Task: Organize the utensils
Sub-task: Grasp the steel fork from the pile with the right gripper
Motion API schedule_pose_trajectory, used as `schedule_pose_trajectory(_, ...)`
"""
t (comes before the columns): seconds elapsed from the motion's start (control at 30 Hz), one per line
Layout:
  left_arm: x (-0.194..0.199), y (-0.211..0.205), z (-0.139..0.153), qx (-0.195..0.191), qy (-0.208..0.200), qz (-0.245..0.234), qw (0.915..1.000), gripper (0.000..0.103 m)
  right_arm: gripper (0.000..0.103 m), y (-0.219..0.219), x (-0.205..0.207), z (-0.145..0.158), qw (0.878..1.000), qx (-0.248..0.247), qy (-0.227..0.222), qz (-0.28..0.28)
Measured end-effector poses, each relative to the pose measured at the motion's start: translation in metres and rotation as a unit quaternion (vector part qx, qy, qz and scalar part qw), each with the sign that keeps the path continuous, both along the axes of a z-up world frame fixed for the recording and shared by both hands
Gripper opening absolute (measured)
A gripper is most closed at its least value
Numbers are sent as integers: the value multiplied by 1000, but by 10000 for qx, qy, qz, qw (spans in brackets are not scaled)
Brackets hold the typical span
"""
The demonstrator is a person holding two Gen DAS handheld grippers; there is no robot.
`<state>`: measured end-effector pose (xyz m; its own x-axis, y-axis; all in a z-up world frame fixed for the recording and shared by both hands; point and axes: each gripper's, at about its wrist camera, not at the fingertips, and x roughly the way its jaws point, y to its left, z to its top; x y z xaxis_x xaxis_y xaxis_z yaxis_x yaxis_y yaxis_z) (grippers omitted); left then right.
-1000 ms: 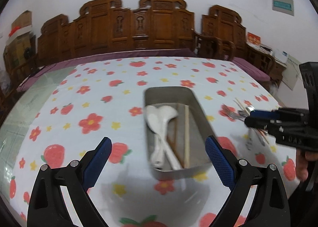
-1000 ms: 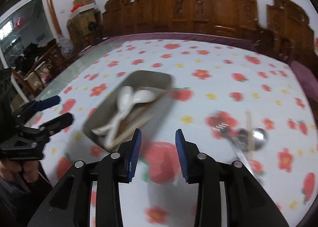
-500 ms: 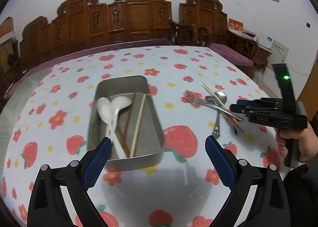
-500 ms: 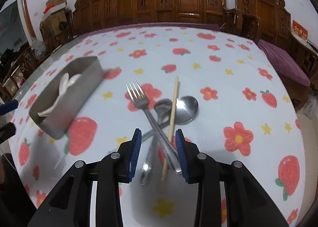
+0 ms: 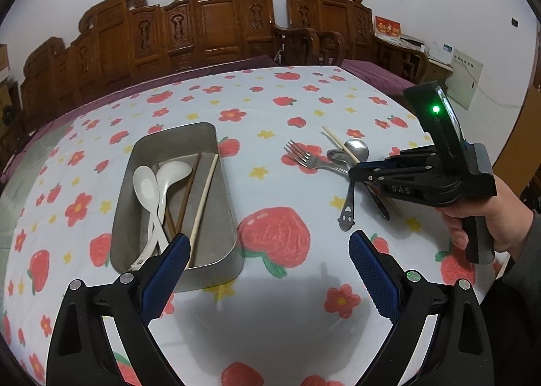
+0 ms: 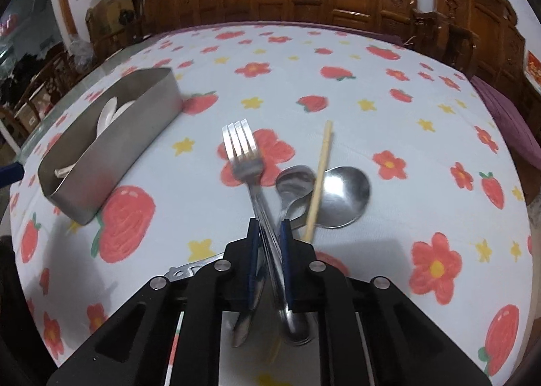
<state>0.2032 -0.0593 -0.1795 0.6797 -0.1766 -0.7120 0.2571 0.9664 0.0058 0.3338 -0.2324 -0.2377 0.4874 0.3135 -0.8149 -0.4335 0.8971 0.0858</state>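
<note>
On the strawberry-and-flower tablecloth point(image 5: 270, 318), the following items are lying before you.

Item one: steel tray point(image 5: 219, 261), rectangular, sitting left of centre in your left wrist view. It is holding two white ceramic spoons point(image 5: 159, 190), a dark brown chopstick point(image 5: 189, 190) and a pale chopstick point(image 5: 204, 195), all lying lengthwise.

Item two: loose pile of utensils to the right of the tray and well apart from it. A fork point(image 6: 241, 152) is lying with its tines pointing away from you; a small metal spoon point(image 6: 294, 181) is resting just beside it; a large metal spoon point(image 6: 345, 193) is lying bowl-up behind; a light wooden chopstick point(image 6: 319, 179) is crossing over the two spoons.

Item three: your right gripper point(image 6: 268, 244), angled down over the pile. Its jaws have just been closing and are now standing narrow, with the blue pads point(image 6: 284, 244) pressing on the fork's handle. Your right hand point(image 5: 487, 217) is gripping the tool's handle, a green light showing on its body.

Item four: your left gripper point(image 5: 267, 257), hovering over the near edge of the table between tray and pile. Its jaws are standing wide, and nothing is lying between the blue pads point(image 5: 372, 271).

Background: carved wooden chairs point(image 5: 209, 21) are lining the far side of the table.
</note>
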Motion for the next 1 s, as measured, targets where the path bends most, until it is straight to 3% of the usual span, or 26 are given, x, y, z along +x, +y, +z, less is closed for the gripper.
schedule_pose_trajectory(0.33, 0, -5, -2, 61, 36, -17, 10000, 91, 11, 8, -7, -2, 9995, -294, -6, 68)
schedule_pose_trajectory(0.7, 10, -19, -6, 87, 117, -97, 9998, 91, 10, -15, -24, 28, 9991, 187, -348, -145)
schedule_pose_trajectory(1.0, 13, -32, -11, 166, 152, -182, 9996, 91, 10, -10, -31, 3, 9994, -217, 95, 259)
